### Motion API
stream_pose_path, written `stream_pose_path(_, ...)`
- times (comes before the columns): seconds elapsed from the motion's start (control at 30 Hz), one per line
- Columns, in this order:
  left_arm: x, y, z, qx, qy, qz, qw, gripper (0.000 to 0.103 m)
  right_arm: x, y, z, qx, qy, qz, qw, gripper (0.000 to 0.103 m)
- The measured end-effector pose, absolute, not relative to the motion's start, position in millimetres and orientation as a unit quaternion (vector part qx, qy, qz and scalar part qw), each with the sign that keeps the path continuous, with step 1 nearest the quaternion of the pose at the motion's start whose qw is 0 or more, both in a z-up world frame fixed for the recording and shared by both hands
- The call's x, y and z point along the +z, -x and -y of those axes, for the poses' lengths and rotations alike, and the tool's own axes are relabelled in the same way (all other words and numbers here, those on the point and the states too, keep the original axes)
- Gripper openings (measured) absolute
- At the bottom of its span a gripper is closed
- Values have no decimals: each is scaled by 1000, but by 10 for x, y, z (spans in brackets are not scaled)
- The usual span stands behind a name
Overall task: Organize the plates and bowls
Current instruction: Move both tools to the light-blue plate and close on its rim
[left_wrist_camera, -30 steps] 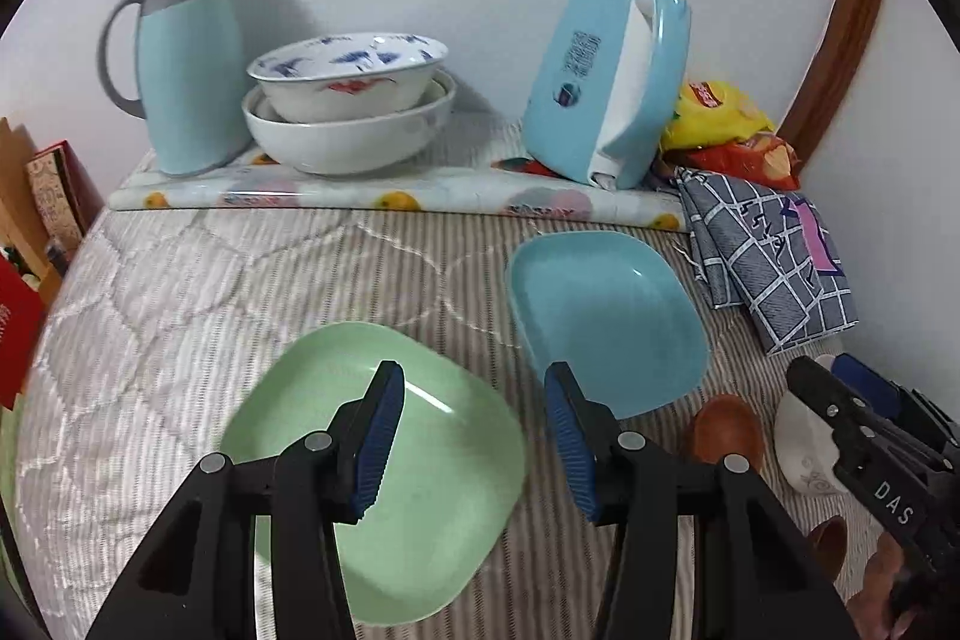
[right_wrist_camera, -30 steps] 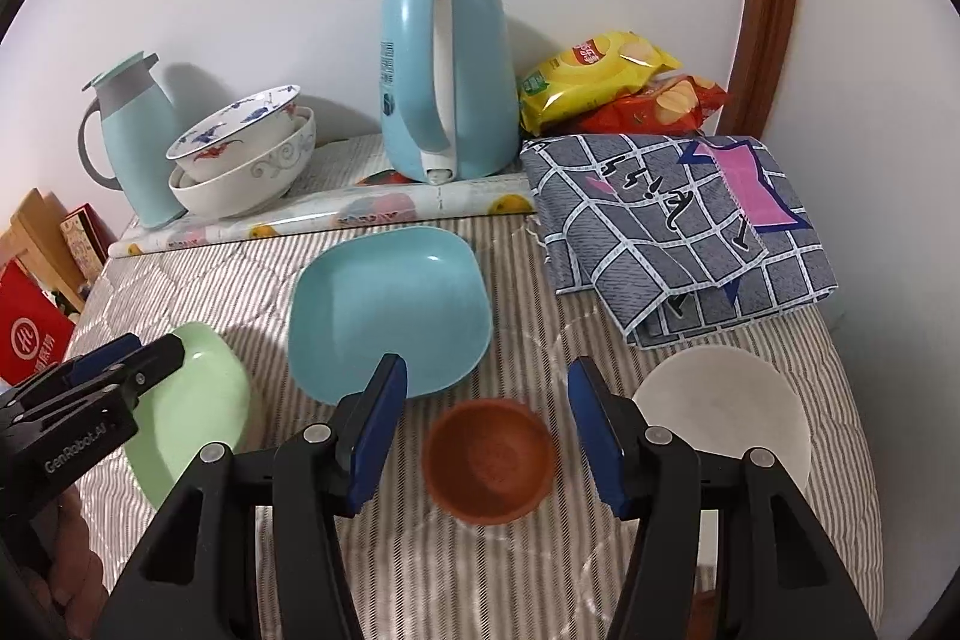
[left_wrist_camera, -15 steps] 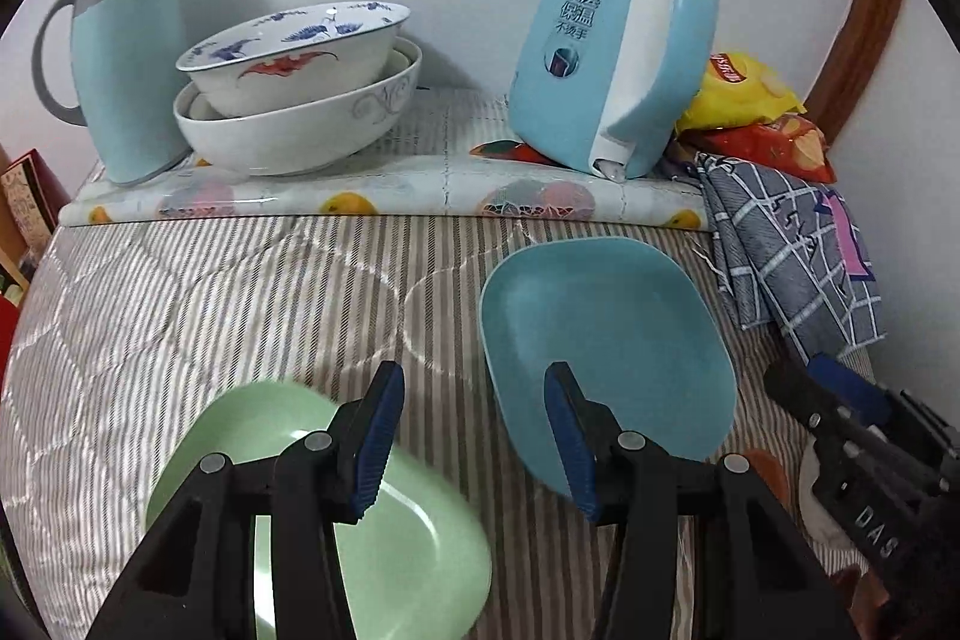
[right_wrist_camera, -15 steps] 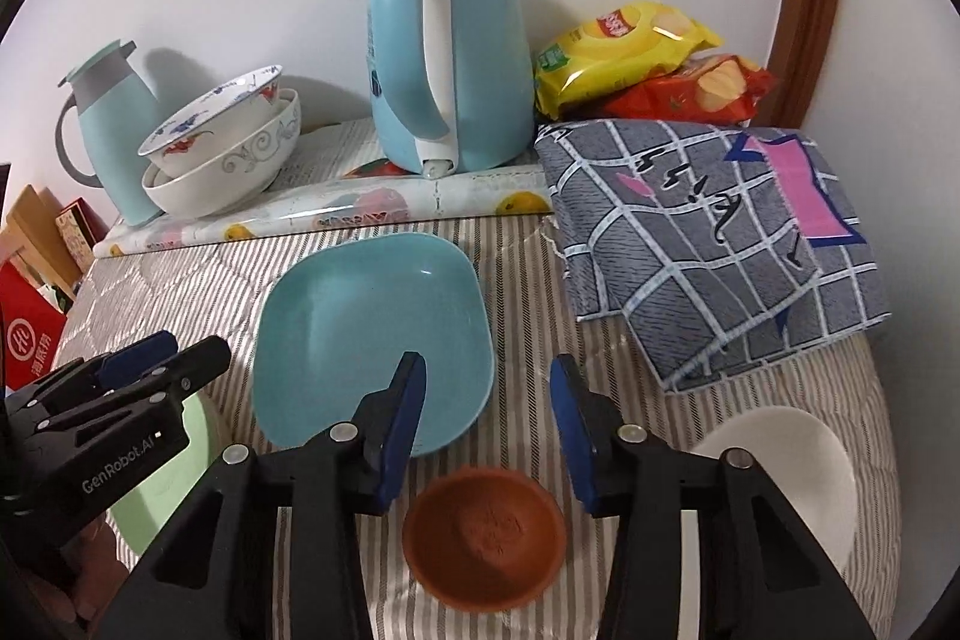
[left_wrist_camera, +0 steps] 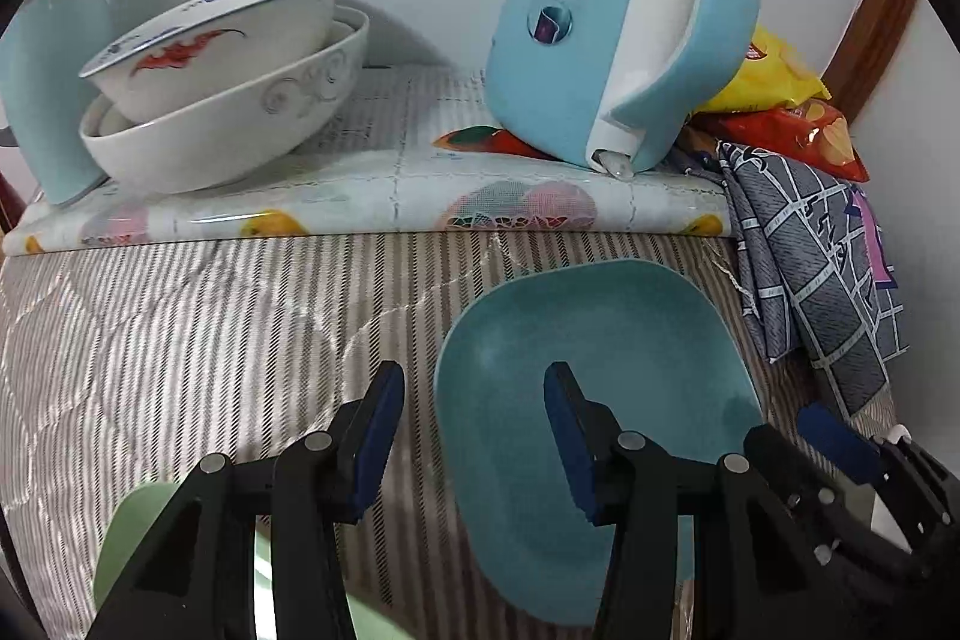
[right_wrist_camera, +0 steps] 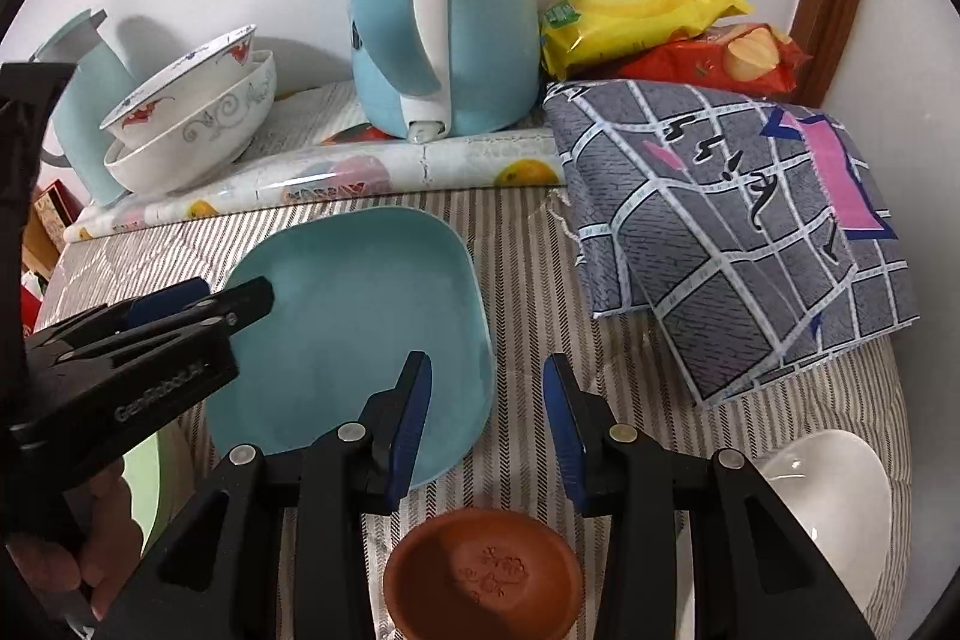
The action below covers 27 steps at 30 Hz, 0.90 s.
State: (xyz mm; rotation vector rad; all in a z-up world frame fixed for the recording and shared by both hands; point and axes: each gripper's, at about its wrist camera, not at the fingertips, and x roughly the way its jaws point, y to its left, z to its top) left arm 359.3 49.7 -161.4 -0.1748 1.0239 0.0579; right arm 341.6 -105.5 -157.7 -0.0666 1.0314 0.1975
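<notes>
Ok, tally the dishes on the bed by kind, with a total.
Plates: 2 — blue plate, green plate
Large stacked bowls: 2 — painted bowl nested in white bowl
Small bowls: 2 — terracotta bowl, small white bowl
Total: 6

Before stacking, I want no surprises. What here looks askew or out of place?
The patterned white bowl sits tilted inside the larger white scroll-decorated bowl, its rim slanting rather than level. The square teal plate, terracotta bowl and plain white dish lie flat and apart.
</notes>
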Motion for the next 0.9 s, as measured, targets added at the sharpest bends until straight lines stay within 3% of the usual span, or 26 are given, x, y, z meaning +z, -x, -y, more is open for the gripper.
stream_pose_path(0.2,-1713,-3715,-469,29,80,-497,863,46,-1688,-3478,1003,92,41,-505,857,37)
stream_pose_path(0.37,-1820,-3769,-499,28,87,-512,854,30,-1781,-3524,995,92,41,-518,850,25)
stream_pose_path(0.6,-1839,-3795,-517,35,72,-515,854,17,-1882,-3538,989,89,43,-520,849,8)
stream_pose_path(0.9,-1677,-3654,-609,22,113,-498,859,11,-1674,-3500,1100,83,24,-488,869,6)
